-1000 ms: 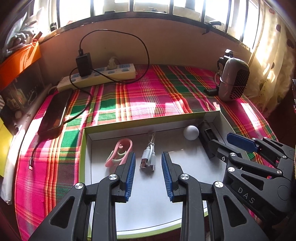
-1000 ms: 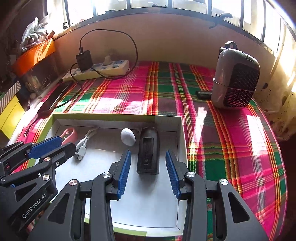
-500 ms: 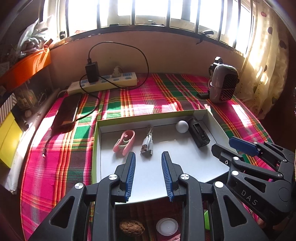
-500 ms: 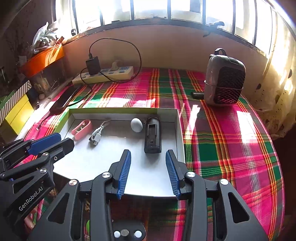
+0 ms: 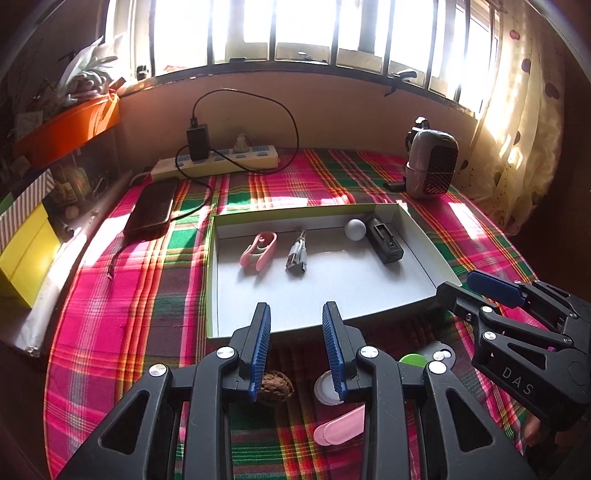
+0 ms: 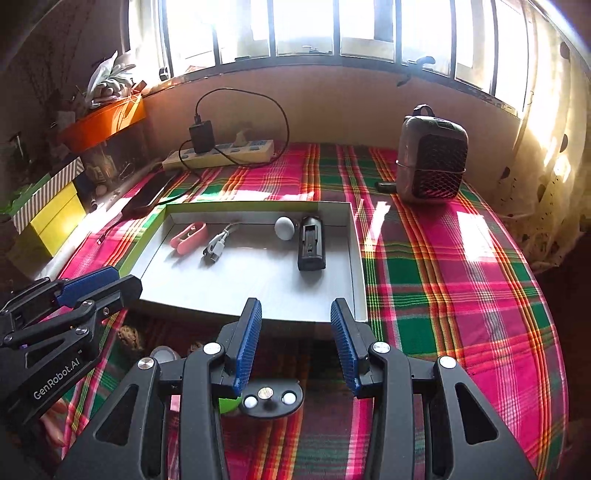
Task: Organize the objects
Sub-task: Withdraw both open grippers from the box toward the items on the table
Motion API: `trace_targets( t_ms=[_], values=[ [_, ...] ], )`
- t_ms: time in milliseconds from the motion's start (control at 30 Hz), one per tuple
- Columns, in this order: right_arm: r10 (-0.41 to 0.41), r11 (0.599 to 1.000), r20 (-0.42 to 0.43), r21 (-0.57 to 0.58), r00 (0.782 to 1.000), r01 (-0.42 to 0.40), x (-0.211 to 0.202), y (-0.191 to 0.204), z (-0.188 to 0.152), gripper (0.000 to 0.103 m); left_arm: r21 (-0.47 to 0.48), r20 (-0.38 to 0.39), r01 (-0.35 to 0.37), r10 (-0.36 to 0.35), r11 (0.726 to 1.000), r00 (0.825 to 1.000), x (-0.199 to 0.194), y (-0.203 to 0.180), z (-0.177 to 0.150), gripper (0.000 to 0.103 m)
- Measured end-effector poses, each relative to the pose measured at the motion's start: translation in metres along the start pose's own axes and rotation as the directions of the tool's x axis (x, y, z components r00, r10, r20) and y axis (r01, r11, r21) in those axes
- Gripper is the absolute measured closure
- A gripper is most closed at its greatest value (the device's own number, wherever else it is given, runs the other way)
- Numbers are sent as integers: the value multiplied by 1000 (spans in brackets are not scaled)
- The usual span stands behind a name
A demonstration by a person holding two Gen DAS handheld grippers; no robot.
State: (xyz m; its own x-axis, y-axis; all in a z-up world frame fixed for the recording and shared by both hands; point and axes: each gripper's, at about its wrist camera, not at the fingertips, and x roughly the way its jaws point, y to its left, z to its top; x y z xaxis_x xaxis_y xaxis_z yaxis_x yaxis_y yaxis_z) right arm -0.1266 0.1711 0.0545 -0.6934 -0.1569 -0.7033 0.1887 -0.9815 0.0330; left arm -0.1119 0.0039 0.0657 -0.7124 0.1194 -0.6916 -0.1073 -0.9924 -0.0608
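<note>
Both grippers pulled back off the tray [image 5: 424, 254], left gripper [image 5: 297, 343] & right gripper [image 6: 295, 339] spread, empty; walnut [image 5: 275, 384] just below left tips, nearer left hand.

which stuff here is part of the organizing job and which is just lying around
Job things:
white tray
pink clip
usb cable
white ball
black battery case
walnut
pink stick

Just lying about:
power strip
phone
small heater

Overexposed daylight from the barred window [image 5: 295, 33] throws sunny patches across the tablecloth [image 6: 443, 258]; fisheye edges bend and darken.
</note>
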Motion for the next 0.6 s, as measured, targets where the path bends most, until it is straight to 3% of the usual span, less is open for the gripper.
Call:
trace_targets(
  t_ms=[333,600],
  values=[
    [2,1000,3,19,1000,-2,-13,-2,-21,62,-40,-11,23,-23,999,1000,-13,14,-29,76],
    [11,999,9,32,1000,-11,-20,-5,-35,62,-28,-28,133,-133,991,991,-12,16,-49,76]
  ],
)
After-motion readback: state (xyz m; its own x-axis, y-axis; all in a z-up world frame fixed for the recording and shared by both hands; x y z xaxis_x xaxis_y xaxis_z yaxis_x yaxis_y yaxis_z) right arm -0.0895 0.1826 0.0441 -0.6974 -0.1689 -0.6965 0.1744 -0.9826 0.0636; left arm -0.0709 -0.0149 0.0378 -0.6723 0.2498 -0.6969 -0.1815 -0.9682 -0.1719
